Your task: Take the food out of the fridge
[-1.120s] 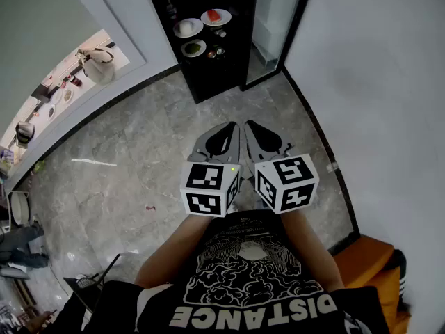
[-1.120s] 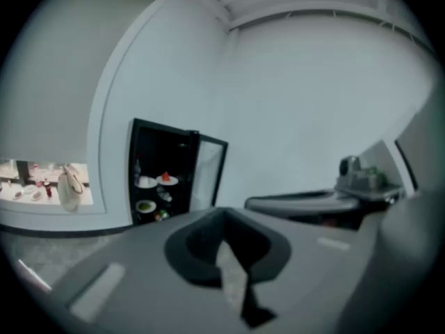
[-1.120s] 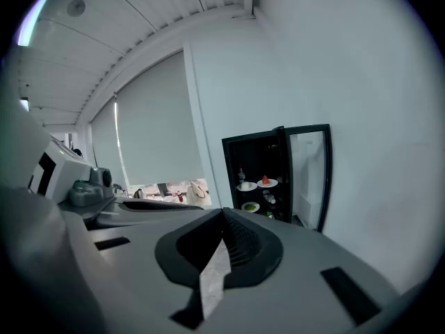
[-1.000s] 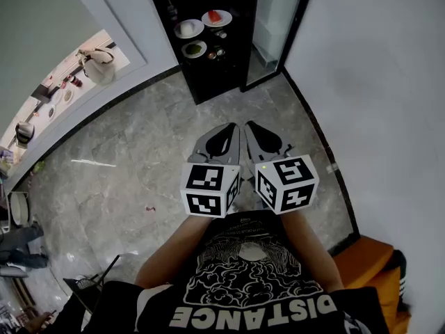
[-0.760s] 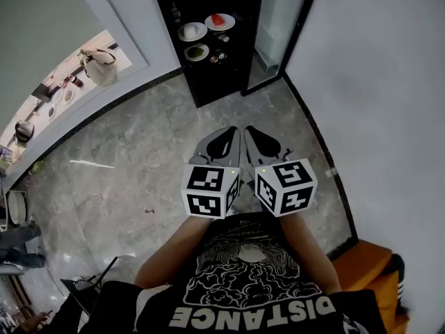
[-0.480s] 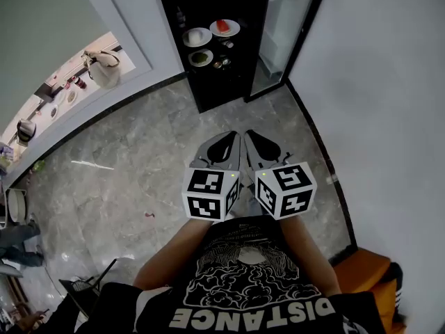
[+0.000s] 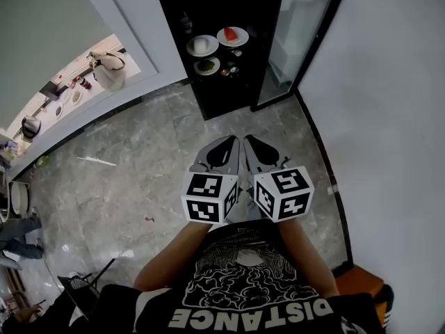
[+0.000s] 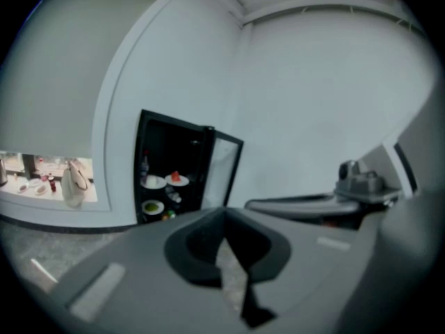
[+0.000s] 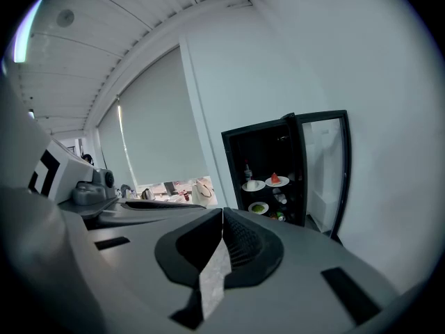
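Observation:
A small black fridge (image 7: 215,19) stands open on the floor ahead of me. Inside I see a white plate with pale food (image 7: 202,45), a plate with a red slice (image 7: 231,35) and, lower, a plate of green food (image 7: 207,66). My left gripper (image 7: 233,140) and right gripper (image 7: 247,139) are held side by side in front of my chest, well short of the fridge, both shut and empty. The left gripper view shows the left gripper (image 8: 224,211) aimed right of the fridge (image 8: 174,169). In the right gripper view, the right gripper (image 9: 222,211) points left of the plates (image 9: 264,184).
The fridge's glass door (image 7: 299,40) is swung open to the right, near a white wall (image 7: 389,117). A grey marble floor (image 7: 125,179) lies between me and the fridge. A low window with a handbag (image 7: 108,67) is at the left. An orange object (image 7: 361,284) sits at bottom right.
The fridge has slid lower and nearer in the head view as I moved toward it. Both grippers kept side by side and stayed shut.

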`<state>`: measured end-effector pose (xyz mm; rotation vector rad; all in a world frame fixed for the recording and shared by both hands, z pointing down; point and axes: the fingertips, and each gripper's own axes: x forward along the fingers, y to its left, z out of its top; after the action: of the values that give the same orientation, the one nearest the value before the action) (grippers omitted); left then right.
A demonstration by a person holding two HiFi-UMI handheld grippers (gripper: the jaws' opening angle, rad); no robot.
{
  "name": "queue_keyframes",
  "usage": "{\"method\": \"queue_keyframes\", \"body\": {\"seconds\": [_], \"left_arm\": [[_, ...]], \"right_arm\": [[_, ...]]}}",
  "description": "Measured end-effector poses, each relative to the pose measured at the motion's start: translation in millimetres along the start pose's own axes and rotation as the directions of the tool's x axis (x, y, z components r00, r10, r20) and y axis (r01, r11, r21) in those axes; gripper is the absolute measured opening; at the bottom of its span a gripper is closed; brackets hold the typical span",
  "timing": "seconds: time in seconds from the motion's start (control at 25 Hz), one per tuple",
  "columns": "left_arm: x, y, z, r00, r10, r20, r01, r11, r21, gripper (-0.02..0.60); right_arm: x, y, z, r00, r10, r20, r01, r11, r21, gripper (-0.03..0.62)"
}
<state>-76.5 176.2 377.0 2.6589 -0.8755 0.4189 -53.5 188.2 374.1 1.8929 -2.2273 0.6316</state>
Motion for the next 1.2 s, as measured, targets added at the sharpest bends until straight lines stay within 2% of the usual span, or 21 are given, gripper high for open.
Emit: {"method": "queue_keyframes", "body": {"seconds": [0.56,0.96,1.2], "left_arm": [[112,42,43,0.993,0.121,-0.002,-0.121,0.991,-0.059,0.001],[164,65,62,0.976,0.216,0.003,-0.215,0.974,-0.075,0.002],[178,70,68,0.966,0.26,0.009,-0.259,0.963,-0.077,0.002]], "right_arm": [[91,-85,48,0.991,0.126,-0.039,-0.126,0.992,0.018,0.003],[133,-120,68,0.974,0.221,-0.053,-0.219,0.975,0.039,0.003],[145,-135,71,0.963,0.264,-0.047,-0.259,0.962,0.088,0.003]]}}
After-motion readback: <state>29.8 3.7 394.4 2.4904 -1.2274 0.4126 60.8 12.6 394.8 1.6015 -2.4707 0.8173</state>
